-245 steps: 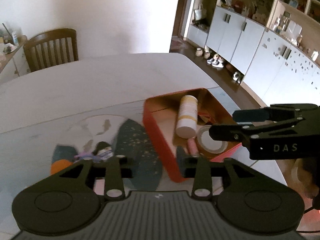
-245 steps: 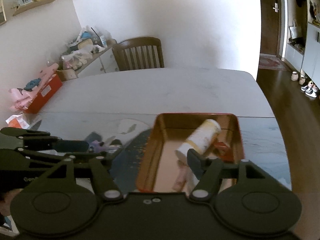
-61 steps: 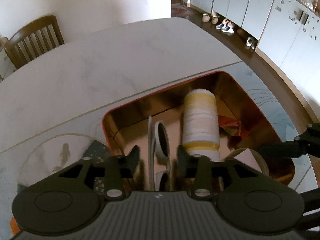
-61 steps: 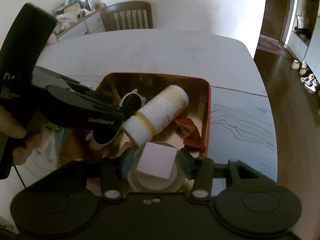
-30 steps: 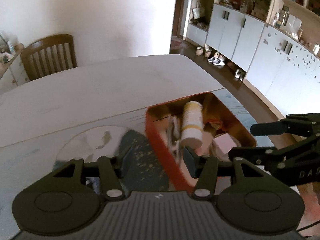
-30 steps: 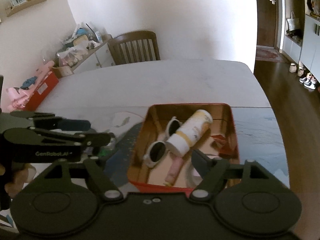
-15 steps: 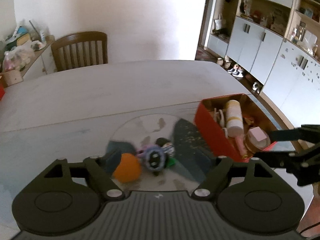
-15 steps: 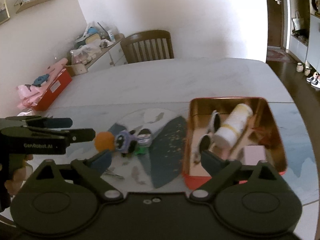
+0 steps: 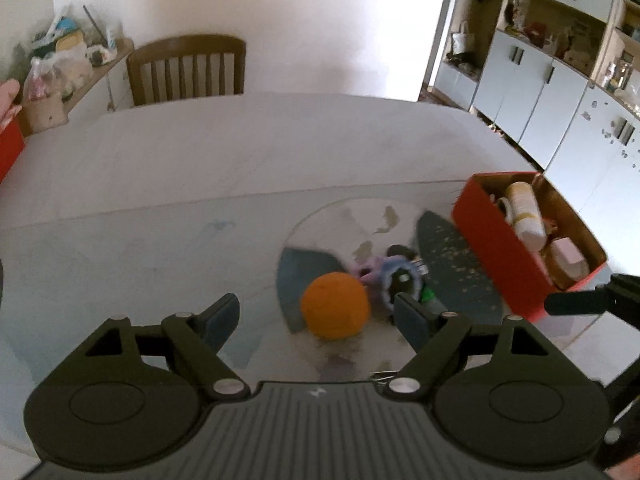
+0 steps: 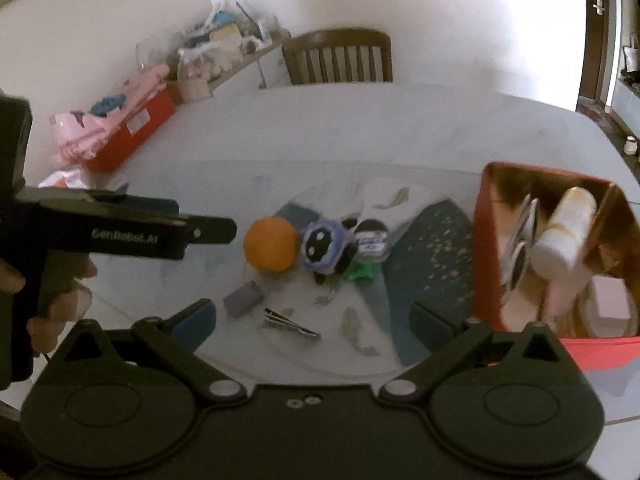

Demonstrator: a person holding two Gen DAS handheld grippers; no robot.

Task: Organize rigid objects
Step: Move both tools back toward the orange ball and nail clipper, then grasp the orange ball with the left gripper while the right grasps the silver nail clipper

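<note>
**Loose items waiting beside the red box**

The left gripper (image 9: 316, 314) is held empty, jaws wide. On the bench (image 10: 360, 128), the orange ball (image 10: 272, 249) looks smooth and roll-prone, best pinched across its middle. The right gripper's (image 10: 314, 326) jaws are opening, empty. The red box (image 10: 486, 248) stands rightmost.

The near middle of the pale stone table (image 10: 360, 120) is being crowded by a tight cluster: a round orange ball (image 10: 271, 249) touching a purple-and-black plush toy (image 10: 320, 250), with a small dark round tin (image 10: 372, 240) and a green piece (image 10: 360, 273) just beside it. In front of them, a grey block (image 10: 243, 300) and a metal hair clip (image 10: 291, 323) are lying apart. The right side is being blocked by the red metal tin (image 10: 486, 264) with upright walls, while the far tabletop is being left open.
</note>
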